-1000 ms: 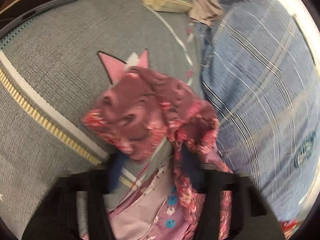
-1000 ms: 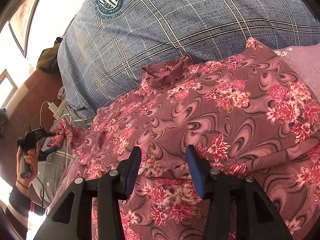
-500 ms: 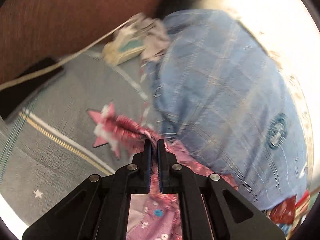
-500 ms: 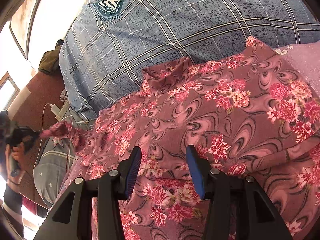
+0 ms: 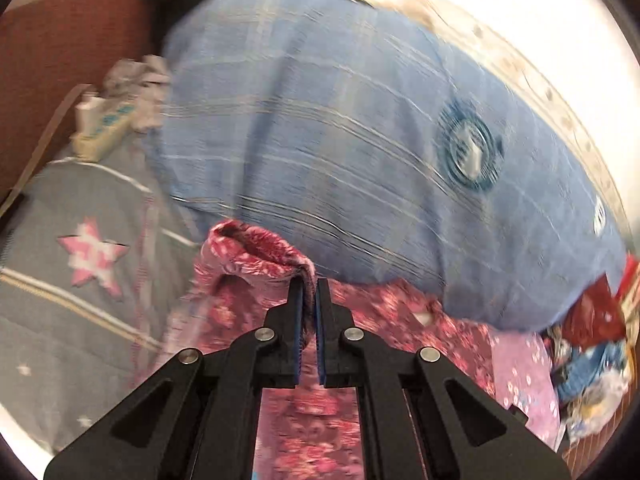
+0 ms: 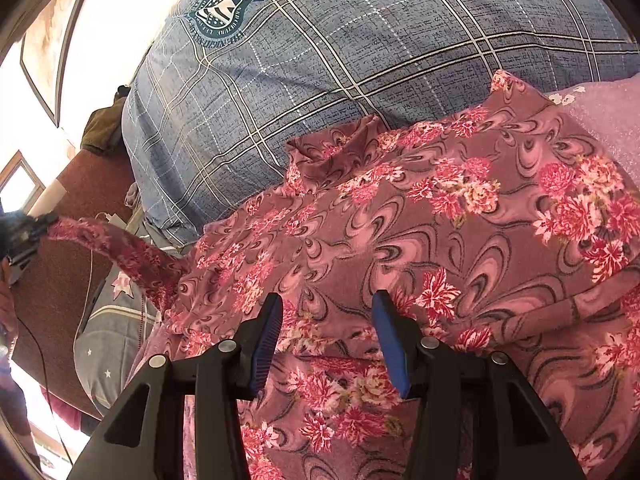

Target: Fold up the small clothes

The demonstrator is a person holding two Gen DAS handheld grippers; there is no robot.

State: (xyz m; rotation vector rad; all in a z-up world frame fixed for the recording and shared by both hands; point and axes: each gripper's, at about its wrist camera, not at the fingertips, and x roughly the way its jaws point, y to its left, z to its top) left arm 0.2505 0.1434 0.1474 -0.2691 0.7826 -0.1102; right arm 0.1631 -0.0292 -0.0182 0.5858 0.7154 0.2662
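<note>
A pink floral garment (image 6: 420, 216) lies spread on the bed. My left gripper (image 5: 308, 292) is shut on the end of its sleeve (image 5: 256, 256) and holds it lifted. In the right wrist view the sleeve (image 6: 120, 248) stretches out to the left, up to the left gripper (image 6: 24, 236). My right gripper (image 6: 326, 320) is open just above the garment's body, with nothing between its blue pads.
A large blue plaid pillow (image 6: 360, 60) lies behind the garment and fills the left wrist view (image 5: 360, 160). A grey star-print pillow (image 5: 80, 280) is at the left. A power strip (image 5: 104, 128) sits behind it. Loose clothes (image 5: 592, 360) lie at the right.
My left gripper shut on the sleeve end, then lifted and pulled it out to the left, stretching it. The right gripper has stayed open and still.
</note>
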